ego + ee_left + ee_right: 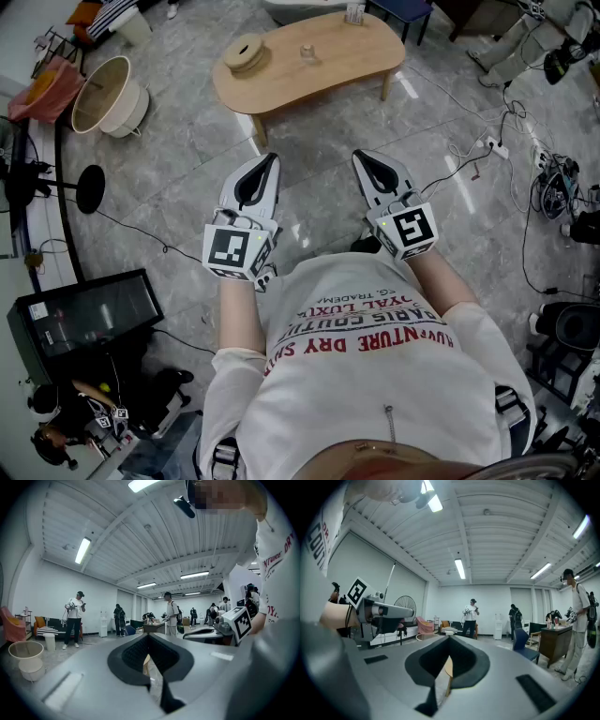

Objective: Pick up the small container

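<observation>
Floor [187,178] of grey veined tile spreads around a low wooden table [347,67], whose rounded top lies near the upper edge of the head view. A person [375,375] in a white printed T-shirt stands on the near side of that table, well apart from it, with both arms held out toward it. A pale round basket [105,94] sits on the floor off the table's left end. The left gripper [268,167] and the right gripper [364,165] hover side by side over the floor, short of the table's near edge, pointing at it without reaching it. Each gripper's own view shows its jaws clenched together, pad against pad, with nothing caught between them; only a sliver of the table's wood shows past the tips. On the tabletop, a round wooden piece [246,52] rests toward the left end. The small clear container [307,53] stands upright near the middle of the table, just right of the wooden piece and apart from it, untouched and well away from both grippers.
</observation>
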The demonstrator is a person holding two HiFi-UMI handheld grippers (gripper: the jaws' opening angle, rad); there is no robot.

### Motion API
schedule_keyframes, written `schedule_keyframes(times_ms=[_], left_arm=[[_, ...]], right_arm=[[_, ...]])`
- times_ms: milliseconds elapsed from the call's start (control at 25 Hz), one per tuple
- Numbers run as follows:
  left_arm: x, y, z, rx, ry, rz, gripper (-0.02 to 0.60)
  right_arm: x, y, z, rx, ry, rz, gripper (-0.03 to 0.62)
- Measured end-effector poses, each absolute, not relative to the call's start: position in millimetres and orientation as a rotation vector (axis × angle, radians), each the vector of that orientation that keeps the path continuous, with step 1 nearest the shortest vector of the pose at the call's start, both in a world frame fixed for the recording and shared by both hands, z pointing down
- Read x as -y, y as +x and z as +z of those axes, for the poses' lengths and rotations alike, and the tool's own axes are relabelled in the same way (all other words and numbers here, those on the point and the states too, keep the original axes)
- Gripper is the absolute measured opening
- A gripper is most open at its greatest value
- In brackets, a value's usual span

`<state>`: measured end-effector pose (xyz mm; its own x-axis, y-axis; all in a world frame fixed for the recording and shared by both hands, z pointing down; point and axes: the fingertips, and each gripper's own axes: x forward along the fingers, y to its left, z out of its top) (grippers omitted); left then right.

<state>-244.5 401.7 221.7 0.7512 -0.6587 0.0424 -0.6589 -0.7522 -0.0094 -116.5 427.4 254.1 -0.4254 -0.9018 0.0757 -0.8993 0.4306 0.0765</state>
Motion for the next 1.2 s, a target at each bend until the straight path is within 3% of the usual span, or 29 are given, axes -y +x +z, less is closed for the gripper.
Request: schedule_keyframes(times_ms=[640, 680, 760, 800, 1200], left_arm=[[-396, -253, 231, 1.084, 2.956, 0.063, 0.012], [-396, -251, 233, 1.082, 2.967, 0.081, 0.05], [-394, -245, 241, 1.075, 2.989, 0.14, 0.24], [-392, -242, 246, 1.071, 2.996, 0.173, 0.278], [-330, -211, 275, 1.204, 2.87, 0.176, 0.284]], right_arm=[[-422, -124, 259, 2.562, 1.634, -0.025, 0.008], [-421, -123, 260, 2.559, 1.634, -0.022, 0.008], [-418, -121, 262, 2.553, 1.629, -0.015, 0.008], [-415, -120, 264, 2.553, 1.624, -0.009, 0.008], [-344, -76, 290, 2.61, 1.519, 0.049, 0.008]])
